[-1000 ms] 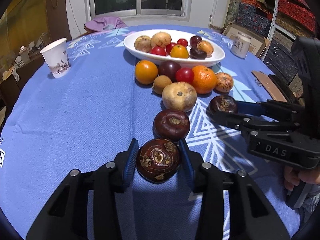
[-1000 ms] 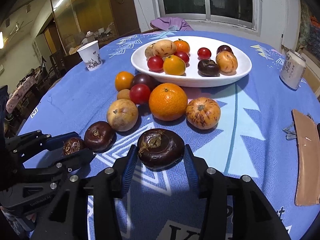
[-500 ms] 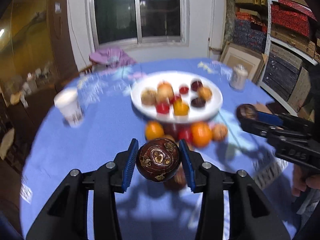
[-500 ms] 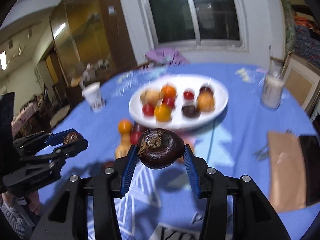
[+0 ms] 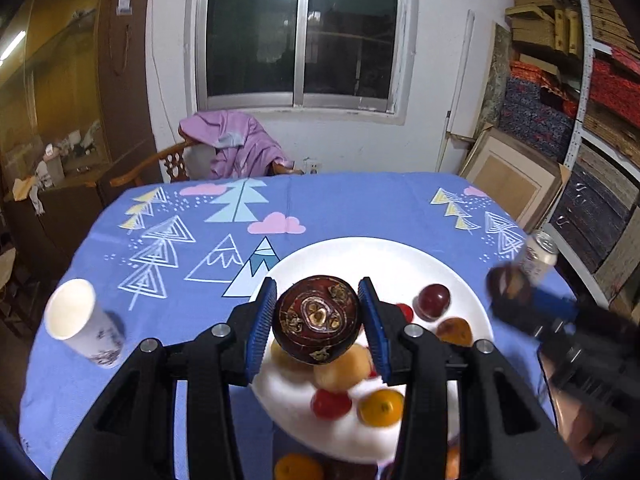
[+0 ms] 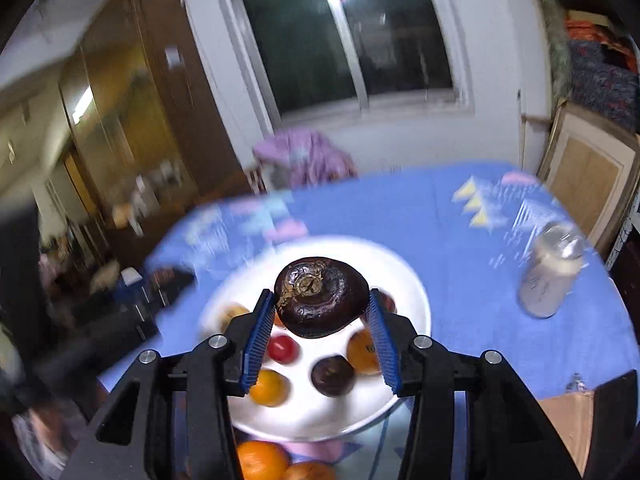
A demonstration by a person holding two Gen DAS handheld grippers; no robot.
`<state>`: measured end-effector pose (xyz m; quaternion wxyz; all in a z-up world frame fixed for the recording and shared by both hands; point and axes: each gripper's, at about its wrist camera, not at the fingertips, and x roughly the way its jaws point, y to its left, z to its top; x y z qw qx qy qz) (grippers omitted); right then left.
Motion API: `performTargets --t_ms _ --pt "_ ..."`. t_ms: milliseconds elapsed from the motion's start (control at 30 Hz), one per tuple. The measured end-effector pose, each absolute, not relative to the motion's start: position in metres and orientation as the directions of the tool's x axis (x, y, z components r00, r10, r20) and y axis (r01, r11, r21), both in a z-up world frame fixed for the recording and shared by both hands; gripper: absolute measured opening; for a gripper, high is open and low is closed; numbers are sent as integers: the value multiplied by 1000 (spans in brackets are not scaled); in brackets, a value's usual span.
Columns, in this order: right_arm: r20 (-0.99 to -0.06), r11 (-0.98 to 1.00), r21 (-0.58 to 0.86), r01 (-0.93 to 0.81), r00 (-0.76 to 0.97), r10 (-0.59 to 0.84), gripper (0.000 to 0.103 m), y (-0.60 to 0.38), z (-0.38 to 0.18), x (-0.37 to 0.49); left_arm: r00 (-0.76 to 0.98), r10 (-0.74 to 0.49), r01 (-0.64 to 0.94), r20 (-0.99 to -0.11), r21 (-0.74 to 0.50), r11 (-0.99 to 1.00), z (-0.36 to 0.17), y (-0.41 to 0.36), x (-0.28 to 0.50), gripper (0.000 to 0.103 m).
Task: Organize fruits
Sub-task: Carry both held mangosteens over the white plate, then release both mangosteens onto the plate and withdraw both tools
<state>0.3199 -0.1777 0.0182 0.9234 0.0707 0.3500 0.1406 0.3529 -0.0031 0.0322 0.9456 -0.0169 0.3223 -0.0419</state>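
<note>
Fruit is up in the air on both sides! The left claw (image 5: 318, 322) is clamped on a dark red, round fruit (image 5: 318, 326) with a scarred, flaky top, and it hangs right over the near part of the white plate (image 5: 360, 252). Over in the other view, the right claw (image 6: 320, 312) grips a flatter, almost black fruit (image 6: 322, 296), also poised above the plate, whose rim (image 6: 416, 292) shows beyond it. Both fruits sit squarely between the blue ribbed pads, pinched across their widest part, nothing sagging, nothing squashed.

How will they handle? They look firm-shelled and light, so a modest squeeze should hold; the rinds look dry, not slick, though the flaky crust on the red one could crumble under pressure. The middle is the sensible place to hold, and that's where the pads are.

The plate is crowded already: a red cherry-like fruit (image 6: 283, 349), an orange one (image 6: 269, 387), a dark one (image 6: 333, 376). More oranges (image 6: 262, 460) wait on the blue tablecloth (image 5: 360, 200) of the table. A paper cup (image 5: 82, 328) stands off left, a can (image 6: 550, 272) off right. Setting down needs a free gap, I'd say, or round fruit will roll.
</note>
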Motion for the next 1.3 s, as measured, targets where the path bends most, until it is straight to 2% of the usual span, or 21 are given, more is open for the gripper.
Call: performTargets --t_ms 133,500,533,567,633,700,900,1000,1167,1300 --pt "-675 961 168 -217 686 273 48 -164 -11 342 757 -100 46 -646 -99 994 11 7 395 41" --pt "-674 960 -42 -278 717 178 50 -126 -30 334 672 -104 46 -734 -99 994 -43 15 433 42" --pt "-672 959 -43 -281 718 180 55 -125 -30 333 669 -109 48 -735 -103 994 -45 15 433 45" --pt "-672 958 -42 -283 717 183 59 -124 -29 332 667 -115 51 -736 -109 993 -46 15 434 48" --pt "-668 958 -40 -284 720 185 68 -125 -29 331 685 -108 42 -720 -109 993 -43 16 432 70" --pt "-667 960 -35 -277 722 184 70 -127 -29 332 703 -95 28 -705 -106 994 -40 18 428 78" --pt "-664 972 14 -233 725 183 76 -141 -27 336 706 -95 33 -702 -102 994 -35 16 424 79" --pt "-655 977 43 -209 732 185 82 -150 -24 337 720 -79 31 -689 -82 996 -29 15 419 84" --pt "-648 977 98 -189 733 207 83 -160 -18 338 747 -70 26 -661 -76 997 -13 18 407 87" --pt "-635 960 203 -192 720 278 83 -168 -8 335 764 -76 25 -641 -87 996 1 20 391 87"
